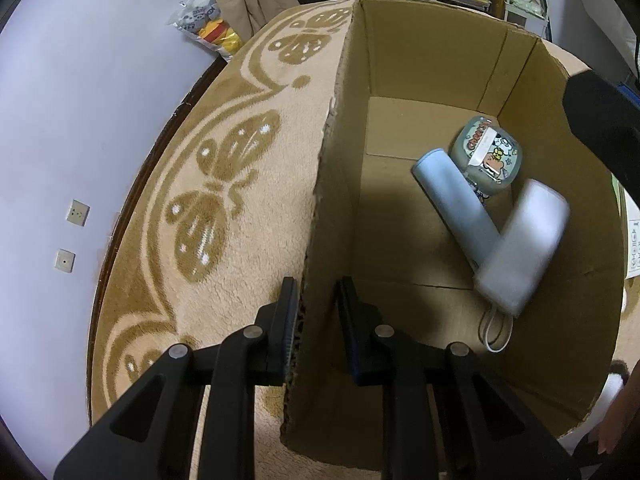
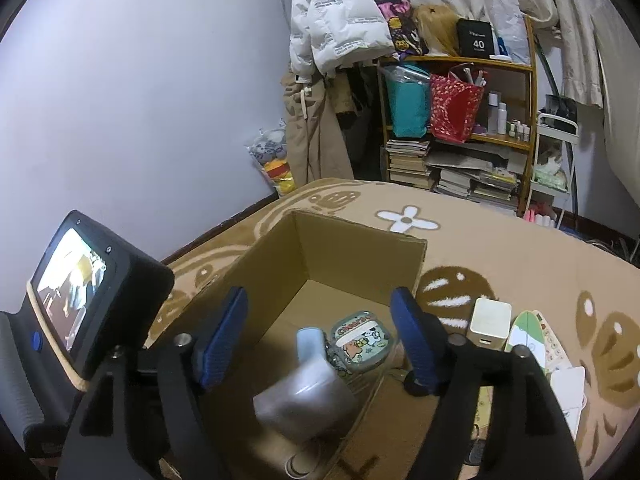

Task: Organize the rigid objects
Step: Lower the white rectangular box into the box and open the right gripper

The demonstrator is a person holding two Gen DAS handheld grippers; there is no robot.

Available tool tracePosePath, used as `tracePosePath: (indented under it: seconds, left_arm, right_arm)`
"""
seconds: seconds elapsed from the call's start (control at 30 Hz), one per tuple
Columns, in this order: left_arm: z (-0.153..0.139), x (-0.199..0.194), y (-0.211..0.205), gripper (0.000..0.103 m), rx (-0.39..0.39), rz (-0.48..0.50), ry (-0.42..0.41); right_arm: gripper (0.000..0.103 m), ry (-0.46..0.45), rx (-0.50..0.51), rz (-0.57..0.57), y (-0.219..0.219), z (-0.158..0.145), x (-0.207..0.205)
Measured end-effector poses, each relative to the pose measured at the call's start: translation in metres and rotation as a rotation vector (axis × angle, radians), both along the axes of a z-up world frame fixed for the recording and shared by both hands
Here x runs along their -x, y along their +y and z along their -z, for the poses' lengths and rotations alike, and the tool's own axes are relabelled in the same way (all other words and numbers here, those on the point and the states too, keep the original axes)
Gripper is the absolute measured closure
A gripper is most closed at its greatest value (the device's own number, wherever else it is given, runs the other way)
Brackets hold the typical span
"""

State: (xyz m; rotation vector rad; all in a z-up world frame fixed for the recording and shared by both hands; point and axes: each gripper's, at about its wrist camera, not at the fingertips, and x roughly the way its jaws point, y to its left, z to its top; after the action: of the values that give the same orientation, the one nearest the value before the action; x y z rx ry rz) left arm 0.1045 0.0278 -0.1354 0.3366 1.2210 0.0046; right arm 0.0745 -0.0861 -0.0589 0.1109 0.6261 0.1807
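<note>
An open cardboard box [image 1: 420, 208] stands on a beige rug [image 1: 224, 184] with brown butterfly patterns. The left gripper [image 1: 318, 308] straddles the box's near left wall: one finger is outside against the cardboard, the other inside with a small gap, so whether it truly clamps the wall cannot be told. On the box floor lie a pale grey handheld device [image 1: 496, 236] with a light blue cylindrical handle, blurred at its wider head, a white cord loop [image 1: 496, 332] trailing from it, and a small cartoon-printed case [image 1: 488, 152] touching the handle's far end, close to the right wall.

The right gripper [image 2: 320, 336] hangs above the box with its blue-padded fingers spread wide and nothing between them; the same device [image 2: 304, 396] and case [image 2: 362, 340] show below it. Beside the box's right wall on the rug stand a cream rectangular block [image 2: 490, 326], a green-and-white oval card [image 2: 526, 332] and white cards [image 2: 568, 396]. The left gripper's screen unit [image 2: 76, 292] fills the left edge. Behind are a wooden shelf [image 2: 460, 128] stacked with books and bags, a white puffer jacket [image 2: 336, 28] and a bag of plush toys [image 2: 274, 160]
</note>
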Motion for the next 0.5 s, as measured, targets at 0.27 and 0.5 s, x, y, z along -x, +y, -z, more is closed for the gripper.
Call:
tracePosePath:
  seconds: [0.27, 0.5]
  left_arm:
    - [0.001, -0.001, -0.001, 0.082, -0.008, -0.001, 0.003]
    - [0.000, 0.000, 0.000, 0.082, -0.006, 0.001, 0.002]
  right_arm:
    - [0.012, 0.001, -0.009, 0.045, -0.016, -0.009, 0.004]
    - [0.012, 0.051, -0.032, 0.127, -0.049, -0.010, 0.004]
